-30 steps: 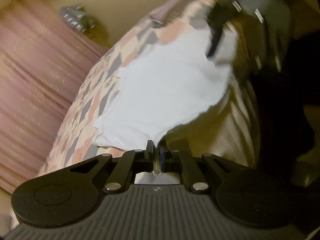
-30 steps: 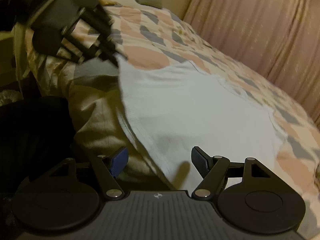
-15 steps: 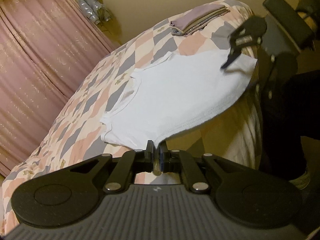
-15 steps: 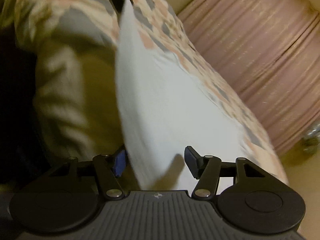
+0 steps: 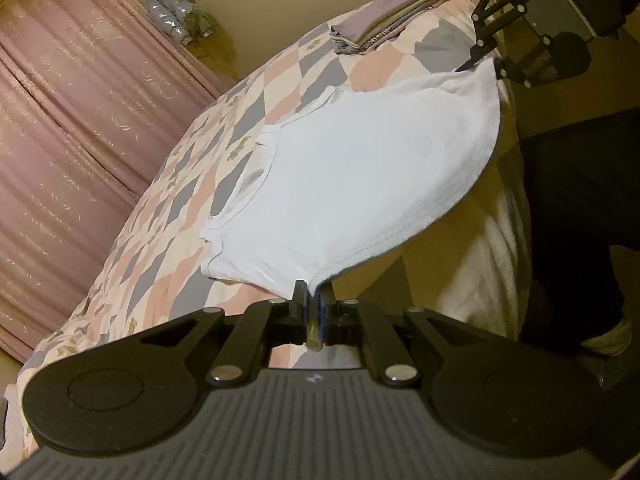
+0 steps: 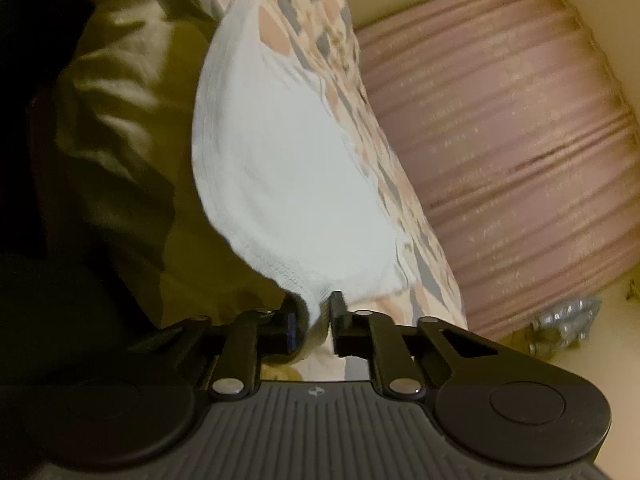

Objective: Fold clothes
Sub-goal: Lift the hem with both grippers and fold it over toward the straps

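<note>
A white T-shirt (image 5: pixel 360 184) fills the middle of the left wrist view, spread over a patchwork bedspread (image 5: pixel 240 128), its hem hanging slightly past the bed's edge toward the lower right of the frame. The left gripper (image 5: pixel 313 304) sits at the bottom centre of that view, clenched on one hem corner. The right gripper (image 6: pixel 316 320) is clamped on the other hem corner at the bottom centre of its own view, and it also shows at the upper right of the left wrist view. The hem runs stretched between the two.

The shirt looks thin, soft and light. It sags in a curve between the two grips and would droop wherever it is not held or resting on the bed. It is neither fragile nor slippery, though a pinch of thin knit can slide out if only a sliver is caught. The stitched hem band is doubled and firmer, so the corners are the sound places to hold, as both grippers do now. Keeping the hem taut should let a fold land flat.

A stack of folded clothes (image 5: pixel 386 16) lies at the upper centre of the left wrist view, and a pink curtain (image 6: pixel 500 140) fills the right side of the right wrist view.
</note>
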Demonstrator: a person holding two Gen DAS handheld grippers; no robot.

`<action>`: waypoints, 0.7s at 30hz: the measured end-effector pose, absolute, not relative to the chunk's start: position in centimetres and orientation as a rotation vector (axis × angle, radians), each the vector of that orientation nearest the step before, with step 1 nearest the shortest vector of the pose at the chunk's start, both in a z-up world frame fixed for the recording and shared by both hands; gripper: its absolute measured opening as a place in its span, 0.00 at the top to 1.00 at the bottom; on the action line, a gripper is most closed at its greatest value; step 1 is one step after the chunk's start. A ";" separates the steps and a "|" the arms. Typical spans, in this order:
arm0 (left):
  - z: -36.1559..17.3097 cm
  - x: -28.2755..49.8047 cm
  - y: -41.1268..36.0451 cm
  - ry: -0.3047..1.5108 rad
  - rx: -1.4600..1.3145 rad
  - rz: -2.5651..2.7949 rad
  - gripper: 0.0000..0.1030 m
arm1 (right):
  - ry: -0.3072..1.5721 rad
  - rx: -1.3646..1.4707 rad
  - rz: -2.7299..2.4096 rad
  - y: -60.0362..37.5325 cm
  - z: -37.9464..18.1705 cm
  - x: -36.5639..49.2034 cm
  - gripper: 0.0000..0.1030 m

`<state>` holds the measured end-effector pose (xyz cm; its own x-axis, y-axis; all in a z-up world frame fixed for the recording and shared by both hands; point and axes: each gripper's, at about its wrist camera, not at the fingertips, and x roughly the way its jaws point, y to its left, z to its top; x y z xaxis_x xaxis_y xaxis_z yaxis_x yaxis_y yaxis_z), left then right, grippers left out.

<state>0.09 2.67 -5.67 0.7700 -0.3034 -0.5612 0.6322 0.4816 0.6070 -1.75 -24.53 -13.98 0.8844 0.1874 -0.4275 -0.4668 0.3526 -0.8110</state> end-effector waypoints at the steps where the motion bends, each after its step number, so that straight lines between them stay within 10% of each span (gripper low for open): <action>1: -5.7 0.0 2.7 0.411 0.906 -0.589 0.96 | 0.287 -1.125 0.435 -24.6 -13.8 -1.6 0.97; 21: -2.1 -4.4 5.0 0.440 0.866 -0.642 0.98 | 0.317 -0.937 0.443 -27.2 -3.6 -4.8 0.99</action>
